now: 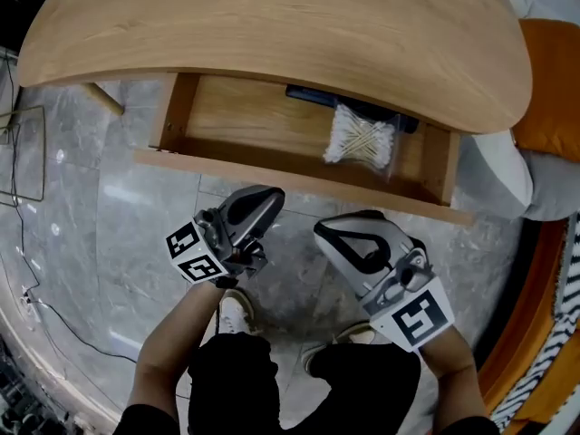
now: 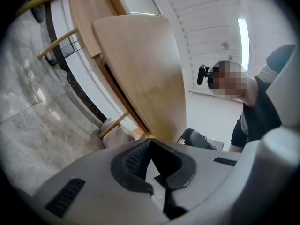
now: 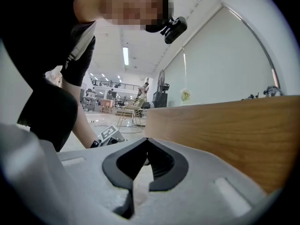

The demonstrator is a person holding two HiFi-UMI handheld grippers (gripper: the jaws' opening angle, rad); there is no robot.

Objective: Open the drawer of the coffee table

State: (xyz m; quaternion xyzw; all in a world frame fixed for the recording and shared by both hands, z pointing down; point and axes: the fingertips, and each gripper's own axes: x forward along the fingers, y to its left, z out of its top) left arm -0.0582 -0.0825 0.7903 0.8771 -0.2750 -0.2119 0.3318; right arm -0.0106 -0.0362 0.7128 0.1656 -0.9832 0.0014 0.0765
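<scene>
Standing pulled out under the coffee-table surface (image 1: 272, 25), the drawer (image 1: 245, 116) holds a bag of cotton swabs (image 1: 361, 139); L tool (image 1: 270, 195) & R tool (image 1: 323, 229) hover near its front, both pinched closed, empty.

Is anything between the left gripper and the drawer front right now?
Nothing visible. Only bare floor shows between the left gripper, jaws shut and empty, and the drawer's front panel. The drawer already stands pulled out. The right gripper sits beside it, off that line.
</scene>
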